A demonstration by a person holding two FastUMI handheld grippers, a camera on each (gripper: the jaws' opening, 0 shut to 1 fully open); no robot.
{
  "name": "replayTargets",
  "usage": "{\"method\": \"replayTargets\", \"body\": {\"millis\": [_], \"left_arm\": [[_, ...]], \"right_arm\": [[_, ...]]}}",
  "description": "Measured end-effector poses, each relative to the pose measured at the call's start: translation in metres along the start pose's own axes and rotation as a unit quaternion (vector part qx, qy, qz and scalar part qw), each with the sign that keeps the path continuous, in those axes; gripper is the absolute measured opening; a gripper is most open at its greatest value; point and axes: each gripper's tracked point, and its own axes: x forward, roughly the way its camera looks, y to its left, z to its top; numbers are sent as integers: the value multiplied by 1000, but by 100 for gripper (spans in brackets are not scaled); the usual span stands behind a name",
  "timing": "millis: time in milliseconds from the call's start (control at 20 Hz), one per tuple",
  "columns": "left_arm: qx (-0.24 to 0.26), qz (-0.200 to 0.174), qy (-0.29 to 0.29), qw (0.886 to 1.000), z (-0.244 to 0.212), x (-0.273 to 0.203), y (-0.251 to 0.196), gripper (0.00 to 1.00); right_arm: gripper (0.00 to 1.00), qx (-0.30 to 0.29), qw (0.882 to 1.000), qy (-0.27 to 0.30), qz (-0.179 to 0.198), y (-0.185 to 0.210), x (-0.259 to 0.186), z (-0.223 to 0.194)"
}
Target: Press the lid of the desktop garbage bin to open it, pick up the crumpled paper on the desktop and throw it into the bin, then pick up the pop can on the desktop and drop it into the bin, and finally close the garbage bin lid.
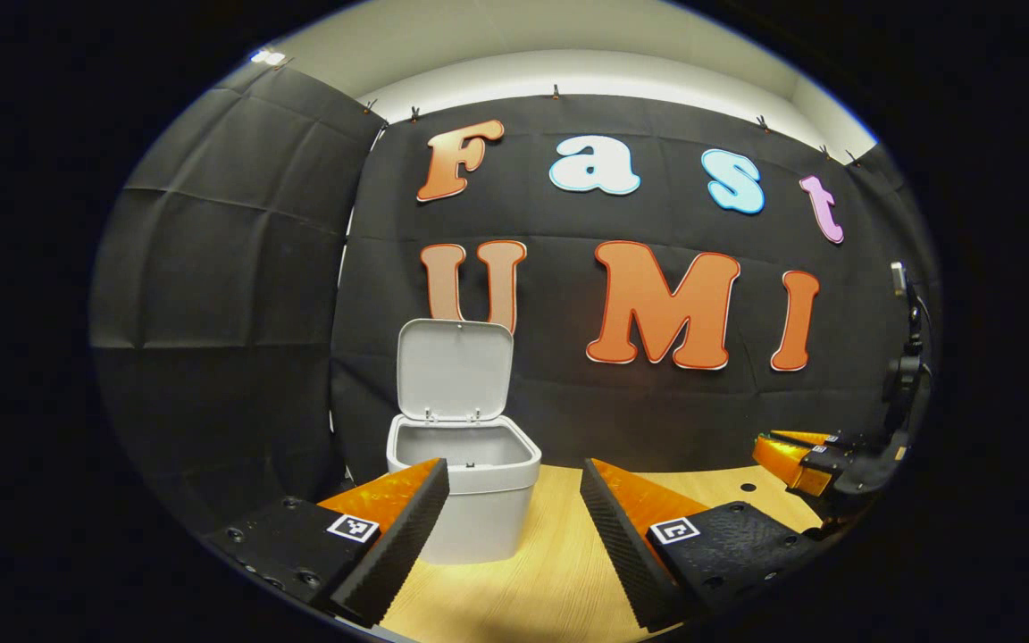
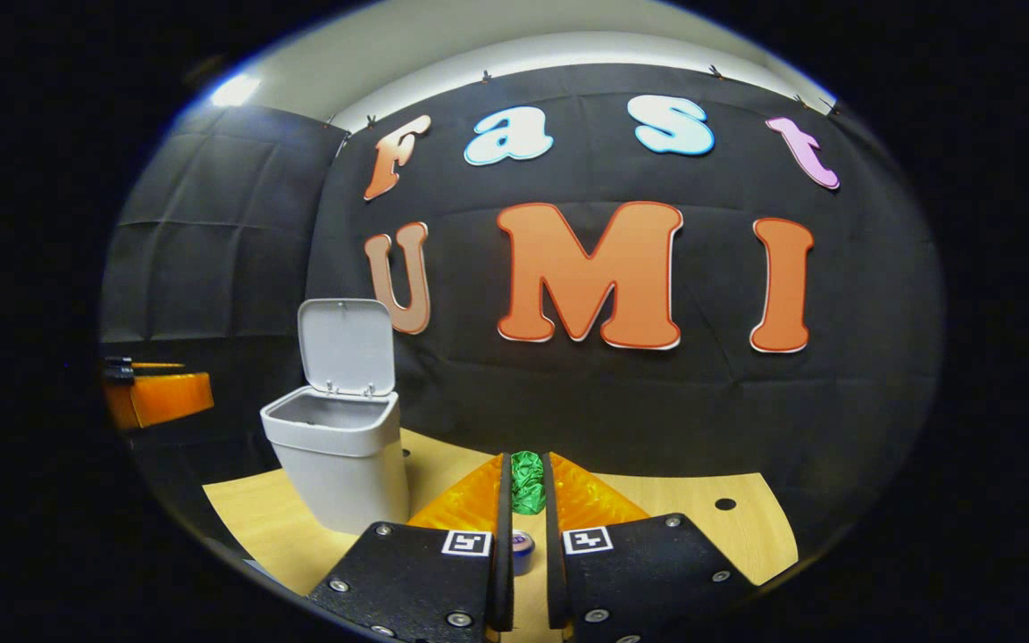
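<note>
right gripper pinched on green crumpled paper, light, soft, springy, best held across the bulk | pop can on bench below, thin-walled, slick | left gripper spread wide, empty | garbage bin beyond, lid upright

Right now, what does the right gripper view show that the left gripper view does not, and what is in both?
Right gripper view: the right gripper shut on green crumpled paper, with a can on the table below it.
Left gripper view: the left gripper, open, right in front of the bin.
Both: the white bin, its lid standing open, and the wooden table.
</note>
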Motion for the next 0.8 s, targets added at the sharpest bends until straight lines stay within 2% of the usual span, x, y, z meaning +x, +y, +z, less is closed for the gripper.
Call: {"method": "replayTargets", "body": {"millis": [300, 800], "left_arm": [[-5, 32, -9, 999, 5, -12, 28, 94], [-13, 88, -21, 996, 4, -38, 73, 94]], "right_arm": [[14, 2, 998, -22, 65, 56, 14, 30], [15, -8, 989, -30, 146, 146, 68, 36]]}}
